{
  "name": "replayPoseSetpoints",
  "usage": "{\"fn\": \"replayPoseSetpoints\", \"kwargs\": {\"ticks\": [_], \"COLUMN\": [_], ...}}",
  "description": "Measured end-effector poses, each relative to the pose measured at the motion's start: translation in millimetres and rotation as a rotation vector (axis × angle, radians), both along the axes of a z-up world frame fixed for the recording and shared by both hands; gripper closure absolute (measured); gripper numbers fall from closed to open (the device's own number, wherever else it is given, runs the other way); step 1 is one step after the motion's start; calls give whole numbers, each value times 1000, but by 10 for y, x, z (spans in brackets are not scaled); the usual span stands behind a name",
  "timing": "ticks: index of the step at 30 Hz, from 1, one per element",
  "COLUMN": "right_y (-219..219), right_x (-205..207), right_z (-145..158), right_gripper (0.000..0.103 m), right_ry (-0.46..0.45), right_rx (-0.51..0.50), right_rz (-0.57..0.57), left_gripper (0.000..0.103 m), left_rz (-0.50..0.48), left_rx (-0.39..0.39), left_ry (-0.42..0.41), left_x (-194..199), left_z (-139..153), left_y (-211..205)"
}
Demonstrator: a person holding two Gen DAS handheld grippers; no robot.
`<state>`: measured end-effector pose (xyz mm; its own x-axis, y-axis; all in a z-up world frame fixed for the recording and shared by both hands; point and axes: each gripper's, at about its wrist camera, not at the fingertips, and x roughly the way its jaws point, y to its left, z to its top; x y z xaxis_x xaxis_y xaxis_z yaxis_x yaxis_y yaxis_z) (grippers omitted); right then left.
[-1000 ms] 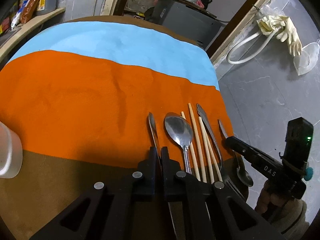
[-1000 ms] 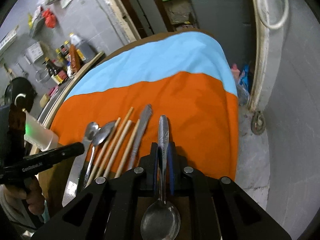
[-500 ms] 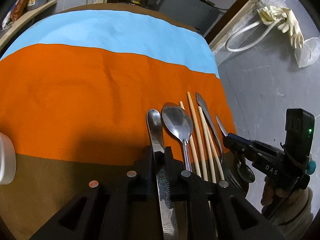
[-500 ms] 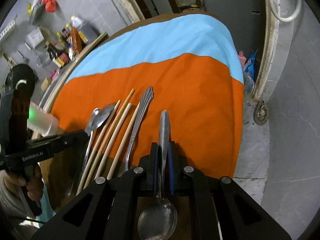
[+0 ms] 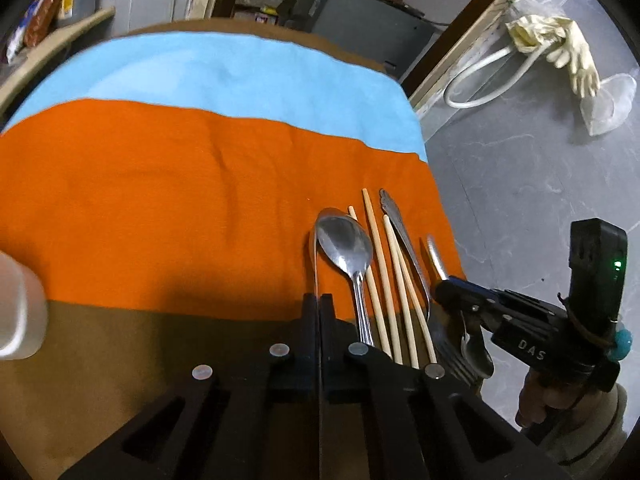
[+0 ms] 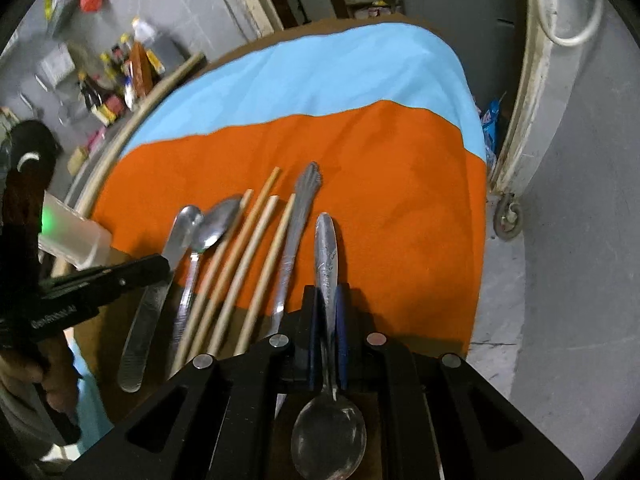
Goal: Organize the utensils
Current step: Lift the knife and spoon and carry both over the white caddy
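My left gripper has its jaws closing on a table knife, which stands edge-on between the pads over the orange cloth. The right wrist view shows that knife flat, with the left gripper on it. My right gripper is shut on a small spoon, handle pointing forward and bowl back by the camera. Between the two lie a large spoon, several wooden chopsticks and a fork, side by side at the cloth's near edge.
A frosted white container stands on the brown table at the left. A light blue cloth covers the far half. The table's rim drops to grey floor on the right, where a hose and rubber gloves lie. Bottles crowd a shelf.
The knife went from lying flat between the left jaws to standing edge-on with the jaws closed on it. The right gripper kept its spoon and shifted slightly.
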<state>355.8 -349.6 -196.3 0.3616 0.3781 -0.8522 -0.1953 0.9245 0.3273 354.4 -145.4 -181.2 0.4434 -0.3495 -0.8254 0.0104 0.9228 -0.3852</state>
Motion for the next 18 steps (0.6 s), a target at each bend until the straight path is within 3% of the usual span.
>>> {"fn": "replayPoseSetpoints", "kwargs": {"ticks": [5,12,18], "right_y": [-58,-22,84], "right_x": [-257,-519,-743], "right_z": [96,374,534], "right_gripper": [95,95,95], "right_ry": [-46,-157,-208], "right_rx": [39,66,76], "right_rz": [-64,-95,-122], "left_gripper": [101,101,101], "left_rz": [17,37,30], "left_rx": [-29,-69,-73], "left_ry": [-53,-216,-303], "left_x": [-210,-523,-700], "left_z": [121,416,651], "left_y": [130,333,466]}}
